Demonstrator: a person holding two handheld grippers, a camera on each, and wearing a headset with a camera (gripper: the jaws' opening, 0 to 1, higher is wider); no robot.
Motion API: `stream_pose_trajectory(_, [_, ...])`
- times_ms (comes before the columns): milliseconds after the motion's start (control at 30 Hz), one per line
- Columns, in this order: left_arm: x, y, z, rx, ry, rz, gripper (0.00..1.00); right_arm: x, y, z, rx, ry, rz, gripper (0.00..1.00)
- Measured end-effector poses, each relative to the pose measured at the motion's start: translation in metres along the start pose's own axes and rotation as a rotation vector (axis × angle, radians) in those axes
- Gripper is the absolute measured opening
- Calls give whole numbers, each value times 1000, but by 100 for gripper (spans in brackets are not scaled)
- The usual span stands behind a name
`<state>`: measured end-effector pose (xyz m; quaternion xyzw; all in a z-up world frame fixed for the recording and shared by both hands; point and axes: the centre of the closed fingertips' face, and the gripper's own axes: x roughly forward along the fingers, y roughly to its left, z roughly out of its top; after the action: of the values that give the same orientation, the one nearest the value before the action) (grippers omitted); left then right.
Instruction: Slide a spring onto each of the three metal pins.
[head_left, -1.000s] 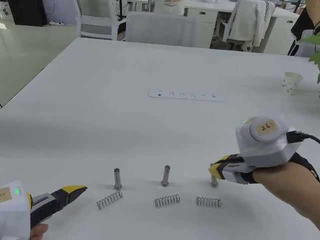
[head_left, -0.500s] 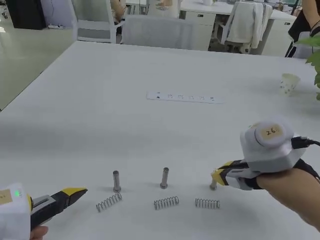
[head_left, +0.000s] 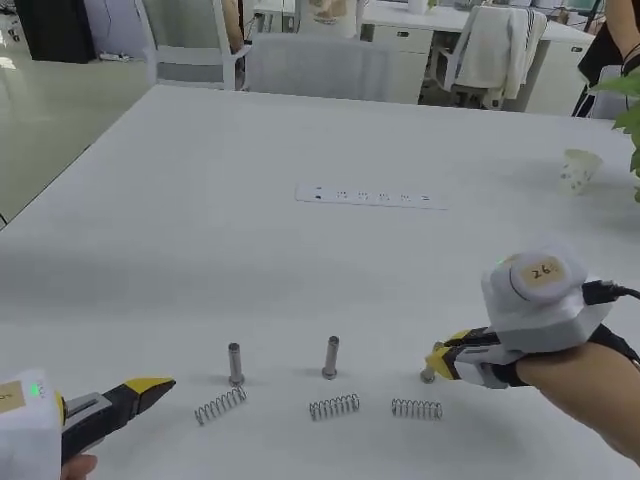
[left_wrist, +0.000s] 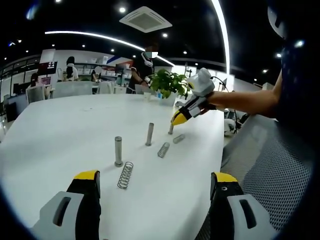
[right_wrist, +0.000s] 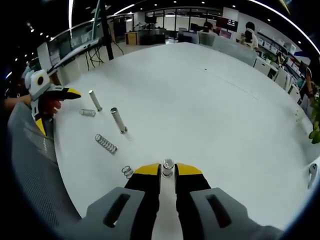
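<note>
Three upright metal pins stand in a row near the table's front edge: left pin (head_left: 235, 362), middle pin (head_left: 331, 356), right pin (head_left: 428, 375). A spring lies in front of each: left spring (head_left: 220, 405), middle spring (head_left: 334, 405), right spring (head_left: 416, 408). My right gripper (head_left: 438, 360) is at the right pin; in the right gripper view its gripper tips (right_wrist: 168, 171) are shut on the right pin (right_wrist: 168, 165). My left gripper (head_left: 160, 385) hovers left of the left spring, and its jaws (left_wrist: 156, 176) stand wide open with nothing between them, facing the left spring (left_wrist: 125, 175).
A white power strip (head_left: 370, 195) lies mid-table. A paper cup (head_left: 578, 170) and plant leaves (head_left: 625, 100) are at the far right. Chairs (head_left: 320, 65) stand behind the far edge. The table's front edge (right_wrist: 70, 170) runs close behind the springs.
The right gripper has sunk slightly lower and a little to the right at the right pin. The left gripper, pins and springs have stayed put; the head view shifted a bit.
</note>
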<state>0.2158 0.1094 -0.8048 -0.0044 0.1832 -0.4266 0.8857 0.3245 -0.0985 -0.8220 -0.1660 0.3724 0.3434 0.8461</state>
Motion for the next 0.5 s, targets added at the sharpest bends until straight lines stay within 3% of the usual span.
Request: stream_pose_trajectory(500, [3,0,0,1,-1,-8,88,-5,-2,-6,-8,12,-1,12])
